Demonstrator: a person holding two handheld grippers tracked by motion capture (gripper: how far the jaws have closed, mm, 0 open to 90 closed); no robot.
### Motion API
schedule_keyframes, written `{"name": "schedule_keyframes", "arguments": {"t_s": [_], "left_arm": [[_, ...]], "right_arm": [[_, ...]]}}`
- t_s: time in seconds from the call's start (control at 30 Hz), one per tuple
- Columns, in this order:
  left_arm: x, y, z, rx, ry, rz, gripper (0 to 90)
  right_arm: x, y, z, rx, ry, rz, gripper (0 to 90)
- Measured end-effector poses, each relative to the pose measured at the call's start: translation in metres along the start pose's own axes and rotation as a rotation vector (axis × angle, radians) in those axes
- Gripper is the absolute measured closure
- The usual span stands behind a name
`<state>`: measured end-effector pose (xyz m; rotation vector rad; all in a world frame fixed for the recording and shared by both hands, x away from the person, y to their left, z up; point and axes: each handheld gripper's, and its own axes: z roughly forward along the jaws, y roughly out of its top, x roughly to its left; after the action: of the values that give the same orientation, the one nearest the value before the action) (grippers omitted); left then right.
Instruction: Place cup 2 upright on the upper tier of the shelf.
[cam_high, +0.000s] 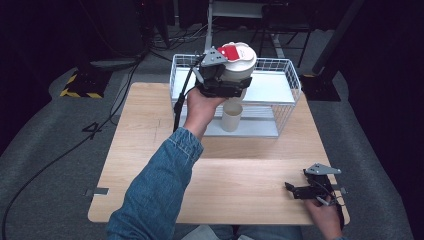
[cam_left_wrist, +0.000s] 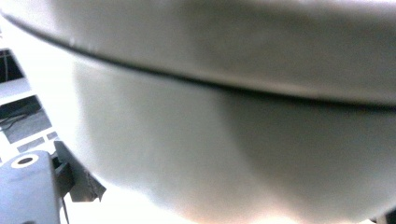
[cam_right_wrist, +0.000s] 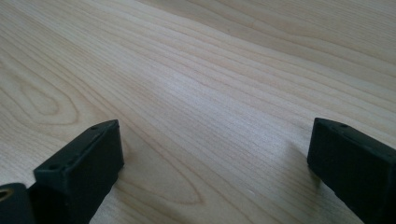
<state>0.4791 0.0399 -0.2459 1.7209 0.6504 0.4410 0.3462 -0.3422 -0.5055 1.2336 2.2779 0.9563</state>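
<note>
A white round container (cam_high: 241, 61) with a red label on its lid is held up over the wire basket (cam_high: 287, 95). My left gripper (cam_high: 234, 84) is shut on its lower body. Seen close up in the left gripper view, the container's pale wall (cam_left_wrist: 210, 140) is blurred. Below it, a beige cup (cam_high: 231, 116) stands upright in the basket. Low over the wooden table (cam_high: 240, 175), near its front right corner, my right gripper (cam_high: 294, 190) is open. In the right gripper view, bare wood lies between the two black jaws of the right gripper (cam_right_wrist: 215, 158).
The white wire basket stands at the table's far edge, with a pale flat floor. A black cable (cam_high: 179, 102) hangs from the left gripper down to the table. Dark floor, cables and stands surround the table.
</note>
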Motion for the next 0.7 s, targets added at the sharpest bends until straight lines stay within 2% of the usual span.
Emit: {"name": "schedule_keyframes", "arguments": {"t_s": [0.17,0.37,0.53,0.7], "left_arm": [[0.012,0.0,0.011,-0.011,0.032,-0.034,12.8],[0.021,0.002,0.024,-0.026,0.068,-0.045,12.8],[0.029,0.001,0.036,-0.011,0.1,-0.06,12.8],[0.035,-0.004,0.049,0.012,0.112,-0.085,12.8]], "right_arm": [[0.0,0.0,0.0,0.0,0.0,-0.001,3.7],[0.0,0.0,0.0,0.0,0.0,-0.001,3.7],[0.0,0.0,0.0,-0.001,0.0,0.001,3.7],[0.0,0.0,0.0,-0.002,-0.001,0.001,3.7]]}}
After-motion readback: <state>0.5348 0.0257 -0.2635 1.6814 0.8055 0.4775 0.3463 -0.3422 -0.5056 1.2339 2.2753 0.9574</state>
